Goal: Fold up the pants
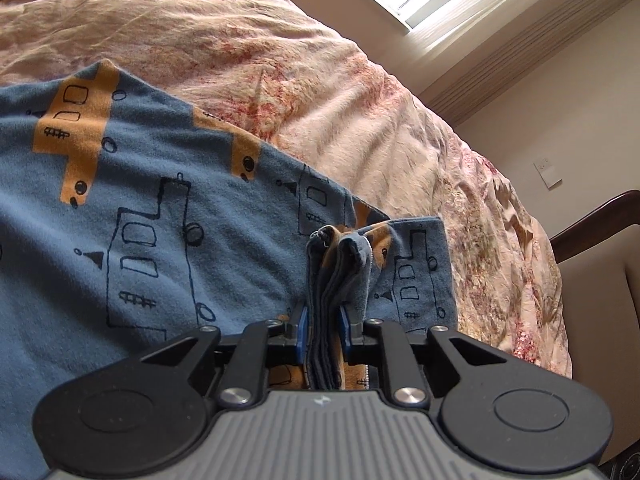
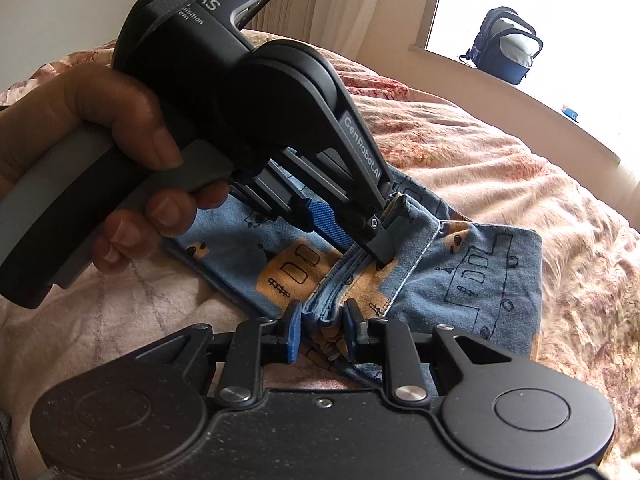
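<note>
The pants (image 1: pixel 120 208) are blue with orange patches and black line drawings, and lie on the bed. My left gripper (image 1: pixel 325 320) is shut on a bunched stack of their layers at the edge. In the right wrist view the pants (image 2: pixel 480 276) lie partly folded. My right gripper (image 2: pixel 323 326) is shut on the same thick fold of layers, close below the left gripper (image 2: pixel 360 236), which a hand holds from the upper left and which clamps the fabric just beyond.
The bed's pink floral quilt (image 1: pixel 320 92) lies under everything and spreads out on all sides. A dark wooden chair (image 1: pixel 592 248) stands beside the bed. A window sill holds a dark backpack (image 2: pixel 506 50). Curtains hang behind.
</note>
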